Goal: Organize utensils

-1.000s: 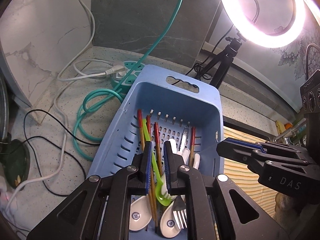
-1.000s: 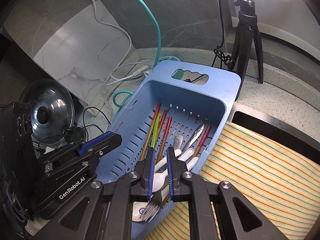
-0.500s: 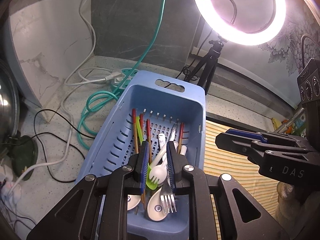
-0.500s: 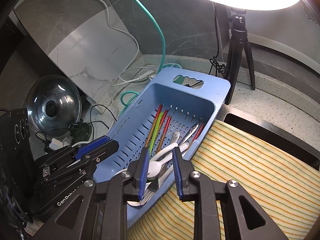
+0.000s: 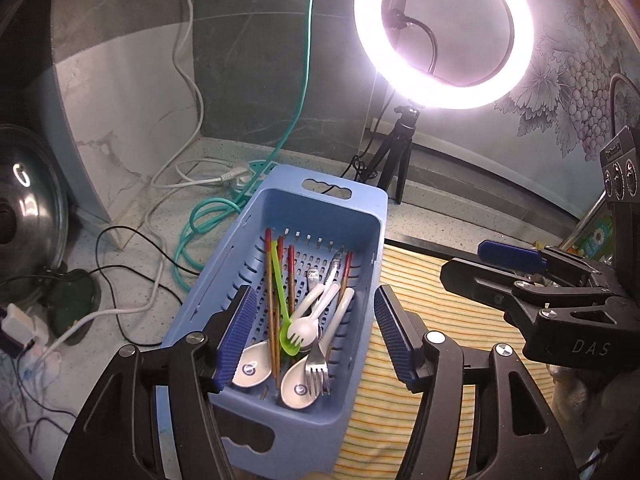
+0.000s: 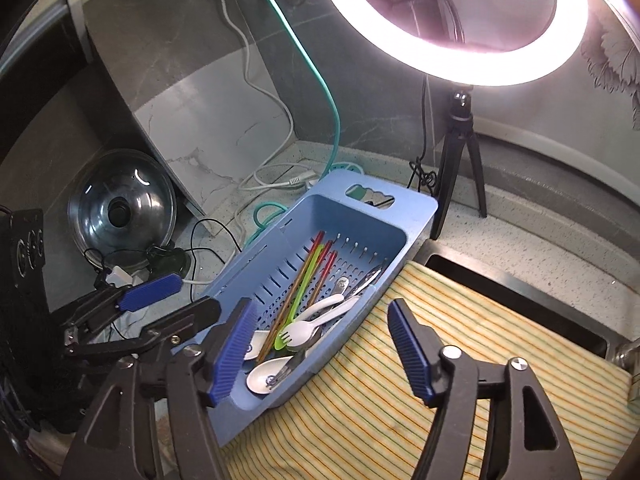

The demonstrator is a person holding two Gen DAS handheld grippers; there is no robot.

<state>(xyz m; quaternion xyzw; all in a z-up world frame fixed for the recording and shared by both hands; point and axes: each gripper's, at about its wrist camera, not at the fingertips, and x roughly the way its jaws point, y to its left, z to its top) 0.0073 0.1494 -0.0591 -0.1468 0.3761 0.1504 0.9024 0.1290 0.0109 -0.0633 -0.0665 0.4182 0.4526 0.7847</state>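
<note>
A blue perforated basket holds the utensils: red-tipped chopsticks, a green plastic fork, white plastic forks and spoons, ceramic spoons and a metal fork. My left gripper is open and empty above the basket's near end. My right gripper is open and empty above the basket's near right edge.
A yellow striped cloth lies right of the basket. A ring light on a tripod stands behind. Cables and a teal hose lie at the left, with a pot lid against the wall.
Both grippers have opened wide and pulled back and up from the basket. The utensils lie loose in the basket.
</note>
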